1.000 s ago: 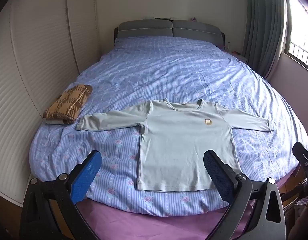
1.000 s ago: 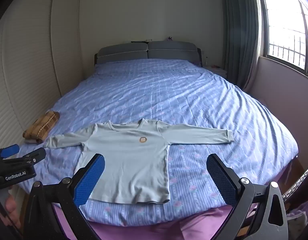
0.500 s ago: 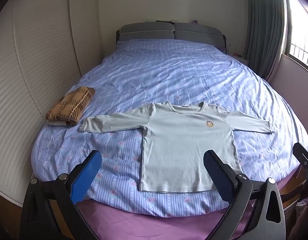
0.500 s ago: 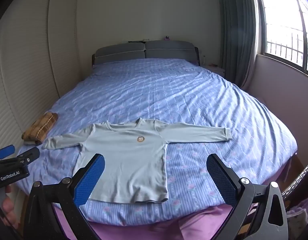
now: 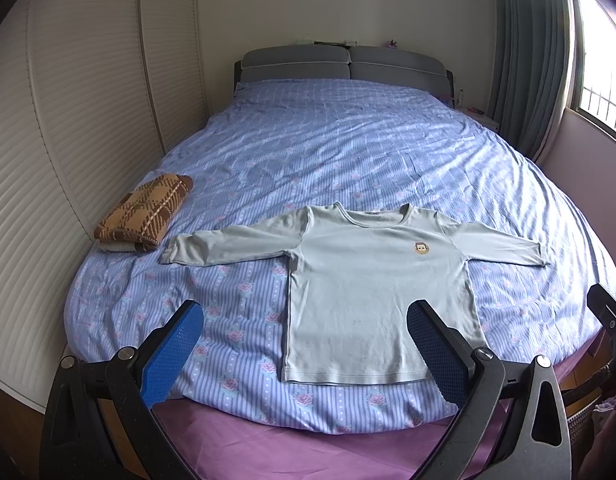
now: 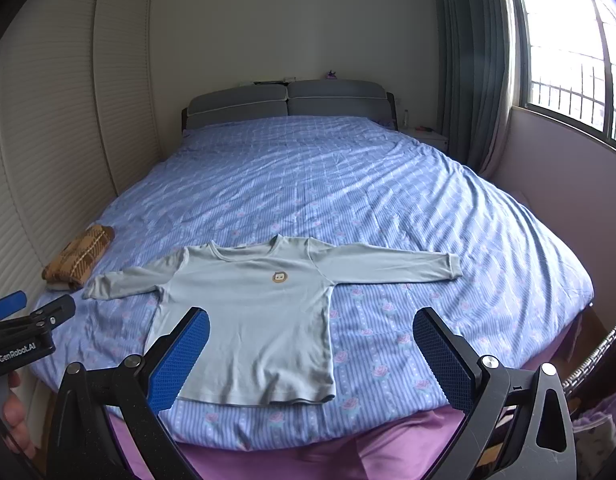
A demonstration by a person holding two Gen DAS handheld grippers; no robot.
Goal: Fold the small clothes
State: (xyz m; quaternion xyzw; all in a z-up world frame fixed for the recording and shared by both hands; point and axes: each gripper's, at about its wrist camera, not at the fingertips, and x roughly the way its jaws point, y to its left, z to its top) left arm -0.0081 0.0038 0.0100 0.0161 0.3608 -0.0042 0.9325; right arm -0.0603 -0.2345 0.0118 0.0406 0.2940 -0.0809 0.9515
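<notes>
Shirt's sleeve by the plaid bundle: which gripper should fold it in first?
Probably the left. That sleeve lies ahead of the open left gripper, while the open right gripper faces the shirt and its other sleeve.

Blue floral bedsheet [image 5: 348,160], grey headboard [image 5: 344,60], curtain [image 6: 468,80], window [image 6: 568,60].

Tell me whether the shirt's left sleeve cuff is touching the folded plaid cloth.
Apart. The left wrist view shows a strip of blue bedsheet between the shirt cuff and the plaid cloth.
</notes>
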